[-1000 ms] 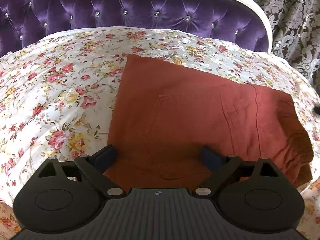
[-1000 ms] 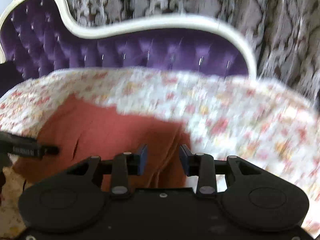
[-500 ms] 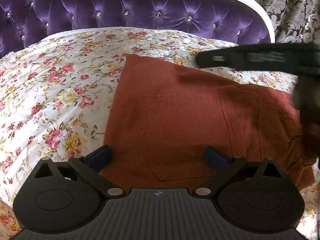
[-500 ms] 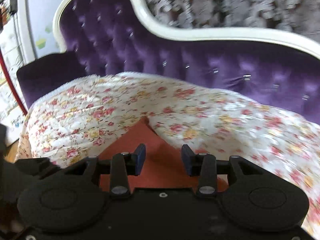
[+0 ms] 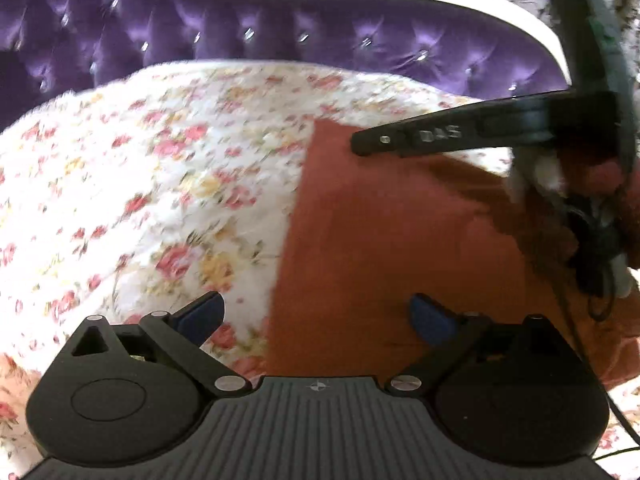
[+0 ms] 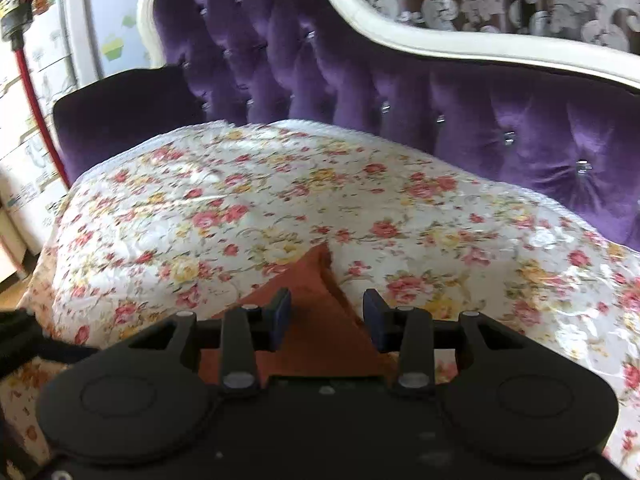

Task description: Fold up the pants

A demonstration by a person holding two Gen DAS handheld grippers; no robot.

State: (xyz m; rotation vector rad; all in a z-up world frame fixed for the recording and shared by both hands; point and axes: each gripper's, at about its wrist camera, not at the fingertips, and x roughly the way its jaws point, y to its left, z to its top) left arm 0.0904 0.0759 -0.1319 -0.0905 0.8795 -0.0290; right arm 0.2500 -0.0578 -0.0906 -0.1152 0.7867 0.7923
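The rust-red cloth pants (image 5: 400, 240) are laid flat on the flowery bed cover (image 5: 140, 200). Both grippers, left gripper (image 5: 316, 316) and right gripper (image 6: 326, 314), are held open and empty at the far corner, likely to grab it.

The left claw (image 5: 314, 318) gapes wide with nothing between its fingers, and the right claw (image 6: 326, 316) is narrower but also parted.

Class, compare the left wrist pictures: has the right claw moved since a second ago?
Yes. The right claw was out of view then; now it reaches in from the right over the far corner of the rust pants, below the purple headboard.
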